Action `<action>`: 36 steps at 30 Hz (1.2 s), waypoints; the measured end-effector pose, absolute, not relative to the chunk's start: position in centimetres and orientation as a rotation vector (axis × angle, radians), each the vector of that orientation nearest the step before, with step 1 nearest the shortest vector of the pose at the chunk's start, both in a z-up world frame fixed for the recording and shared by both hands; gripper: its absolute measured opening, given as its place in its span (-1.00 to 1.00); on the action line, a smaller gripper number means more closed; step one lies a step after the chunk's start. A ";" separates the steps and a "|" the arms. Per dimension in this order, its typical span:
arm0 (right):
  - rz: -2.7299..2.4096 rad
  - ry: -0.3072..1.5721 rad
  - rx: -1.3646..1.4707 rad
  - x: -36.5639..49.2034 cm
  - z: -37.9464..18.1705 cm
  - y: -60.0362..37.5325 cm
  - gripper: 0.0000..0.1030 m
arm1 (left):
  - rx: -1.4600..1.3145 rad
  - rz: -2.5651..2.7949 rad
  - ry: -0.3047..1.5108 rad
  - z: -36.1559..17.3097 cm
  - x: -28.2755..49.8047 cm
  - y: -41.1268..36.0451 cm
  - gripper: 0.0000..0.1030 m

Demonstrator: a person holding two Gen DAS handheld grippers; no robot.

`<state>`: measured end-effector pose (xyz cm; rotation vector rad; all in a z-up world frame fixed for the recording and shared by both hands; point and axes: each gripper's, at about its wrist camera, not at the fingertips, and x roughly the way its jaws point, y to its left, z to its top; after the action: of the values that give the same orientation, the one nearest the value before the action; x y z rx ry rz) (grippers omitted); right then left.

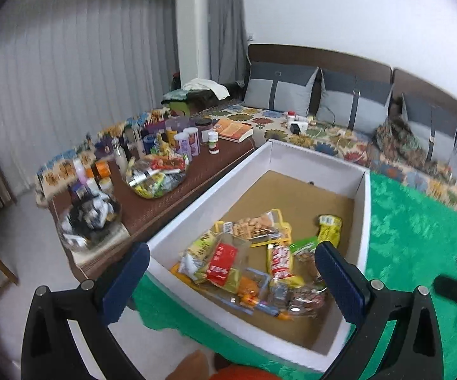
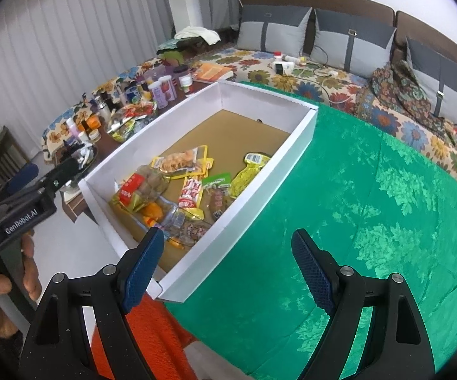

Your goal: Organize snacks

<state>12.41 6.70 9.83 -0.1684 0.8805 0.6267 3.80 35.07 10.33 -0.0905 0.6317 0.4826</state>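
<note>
Both wide, empty claws, the left gripper [image 1: 231, 275] marked "GenRobot.AI" and the right gripper [image 2: 225, 266], hover over the white cardboard box [image 2: 295, 145] of foil snack packets [image 2: 193, 193].

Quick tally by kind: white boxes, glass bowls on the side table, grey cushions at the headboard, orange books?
White box: 1
Glass bowls: 2
Grey cushions: 3
Orange book: 1
Total: 7
</note>
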 end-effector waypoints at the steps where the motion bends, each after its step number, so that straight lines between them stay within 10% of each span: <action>1: 0.621 0.879 -0.172 12.4 9.9 6.6 0.66 | -0.068 0.478 0.626 10.4 3.8 34.8 1.00; 36: 0.625 0.863 -0.301 13.7 9.6 11.1 0.66 | -0.130 0.480 0.740 9.2 4.6 34.2 1.00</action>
<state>13.71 11.06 9.59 -0.3011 0.8632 0.6252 4.62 34.20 9.23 -0.1303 0.7405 0.4800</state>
